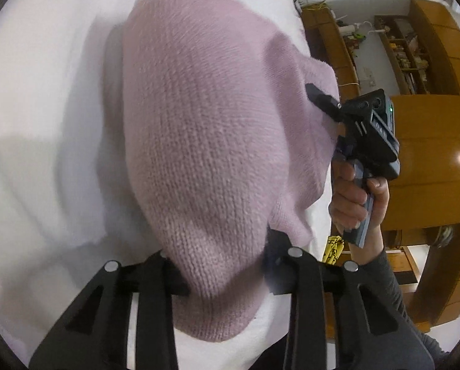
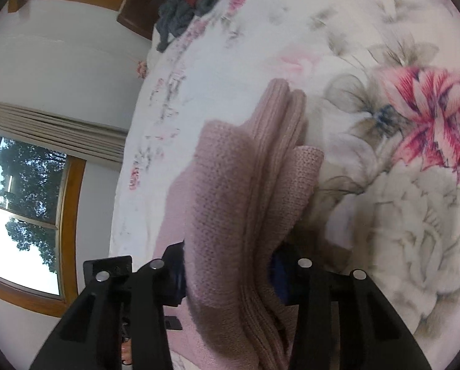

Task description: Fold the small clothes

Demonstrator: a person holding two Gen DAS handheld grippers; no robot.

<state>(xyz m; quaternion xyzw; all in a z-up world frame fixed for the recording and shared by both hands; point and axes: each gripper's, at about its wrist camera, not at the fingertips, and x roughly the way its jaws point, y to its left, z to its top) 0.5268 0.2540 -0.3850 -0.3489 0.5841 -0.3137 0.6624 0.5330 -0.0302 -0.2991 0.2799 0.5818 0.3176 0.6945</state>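
The left claw (image 1: 227,280) is clenched on a pink knit sweater (image 1: 199,129), which hangs out ahead of it and fills most of the left wrist view. The knit bulges between the two fingers and hides their tips. Behind the sweater lies a white bed sheet (image 1: 45,108).

To the right of the left claw, the right claw (image 1: 325,100) bites into the far right edge of the same sweater; one dark finger (image 1: 319,95) shows against the knit. A hand (image 1: 356,197) grips its handle, with a grey sleeve (image 1: 393,280) running down to the lower right. Just below that hand, a small yellow item with black marks (image 1: 333,248) shows; what it is cannot be told. Beyond the right claw stand wooden cabinets (image 1: 430,154) and shelves (image 1: 405,49) with small clutter.

In the right wrist view, the right claw (image 2: 230,280) is closed on several stacked folds of the sweater (image 2: 245,191), which block its fingertips and stretch forward from it. Ahead and to the right spreads a floral bedspread (image 2: 415,200) with large pink and grey blooms. Far ahead and to the left, at the bed's far end, lies a heap of grey and red clothes (image 2: 193,0). To the left of this claw are a wood-framed window (image 2: 29,215), a curtain (image 2: 51,126) and a white wall (image 2: 69,61).
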